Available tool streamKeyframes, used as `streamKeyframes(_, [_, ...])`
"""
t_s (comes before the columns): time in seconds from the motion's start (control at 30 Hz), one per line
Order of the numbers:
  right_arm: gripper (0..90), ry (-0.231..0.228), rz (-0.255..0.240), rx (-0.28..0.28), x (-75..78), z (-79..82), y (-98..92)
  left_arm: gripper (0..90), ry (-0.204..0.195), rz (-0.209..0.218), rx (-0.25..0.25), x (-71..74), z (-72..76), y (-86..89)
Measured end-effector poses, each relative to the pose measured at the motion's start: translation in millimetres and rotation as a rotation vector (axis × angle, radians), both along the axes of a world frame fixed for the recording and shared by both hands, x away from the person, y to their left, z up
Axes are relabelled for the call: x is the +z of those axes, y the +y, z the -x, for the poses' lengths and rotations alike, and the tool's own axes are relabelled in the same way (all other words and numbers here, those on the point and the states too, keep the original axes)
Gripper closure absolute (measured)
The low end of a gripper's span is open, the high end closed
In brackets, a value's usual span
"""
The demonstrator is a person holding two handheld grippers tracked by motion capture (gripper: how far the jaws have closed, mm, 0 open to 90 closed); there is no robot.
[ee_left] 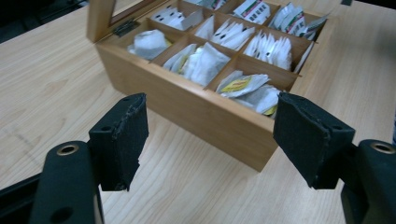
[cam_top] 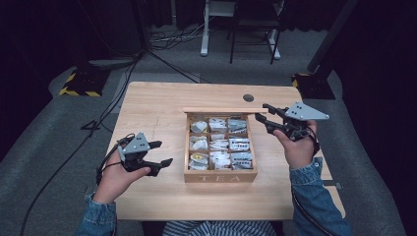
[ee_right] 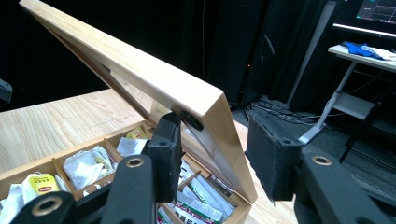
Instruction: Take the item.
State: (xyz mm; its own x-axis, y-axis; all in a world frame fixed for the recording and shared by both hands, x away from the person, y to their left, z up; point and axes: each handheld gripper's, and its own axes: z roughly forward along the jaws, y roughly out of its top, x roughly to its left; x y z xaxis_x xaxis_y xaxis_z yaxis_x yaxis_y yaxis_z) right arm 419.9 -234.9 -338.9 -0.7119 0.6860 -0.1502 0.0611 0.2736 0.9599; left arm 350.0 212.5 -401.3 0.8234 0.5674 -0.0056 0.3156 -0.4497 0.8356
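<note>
Nearest sit the two black pads of the left claw (ee_left: pixel 212 140), standing wide apart with nothing between them. Just ahead of them is the side wall of the tea box (cam_top: pixel 220 178), not touched. Bare table (cam_top: pixel 157 98) lies under this claw, behind it and out to its open side as far as the table's left edge, so it has free room everywhere except towards the box.

The right claw (ee_right: pixel 219 151) is clamped on the free corner of the lid (cam_top: pixel 221 110). One pad lies against the lid's underside. The other stands at the outer face, where the contact itself is hard to make out. Below this claw is the box's far right corner. Beyond it the table runs a short way to its back edge, past a round hole (cam_top: pixel 248 98). The table's right edge is close beside the hand holding the claw.

The box stands square to the table, its "TEA" lettering facing the person, with three rows of three compartments open upwards. The lid's long axis runs across the table, away from the right claw towards the left. It is hinged on the far wall and slants up over the box.

From above, the lid shows as a thin strip. In the right gripper view it covers part of the compartments. The print on the tea bags (cam_top: pixel 219 145) is too small to read.
</note>
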Motion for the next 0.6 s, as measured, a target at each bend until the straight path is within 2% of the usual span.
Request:
streamKeyframes(0.13, [55.7, 0.001, 0.000, -0.003, 0.6, 0.7, -0.2, 27.5, -0.004, -0.001, -0.032, 3.4, -1.0, -13.0])
streamKeyframes(0.23, [55.7, 0.000, 0.002, -0.006, 0.8, 0.8, 0.0, 27.5, -0.007, 0.022, -0.062, 5.1, -2.8, -26.0])
streamKeyframes(0.37, [55.3, 0.004, 0.003, 0.000, 1.8, 0.3, -1.6, 27.8, -0.021, -0.003, -0.075, 6.1, -5.4, -46.4])
streamKeyframes(0.6, [55.0, 0.012, -0.011, 0.002, 2.9, -0.6, -3.4, 28.1, -0.032, 0.012, -0.135, 12.2, -10.2, -77.1])
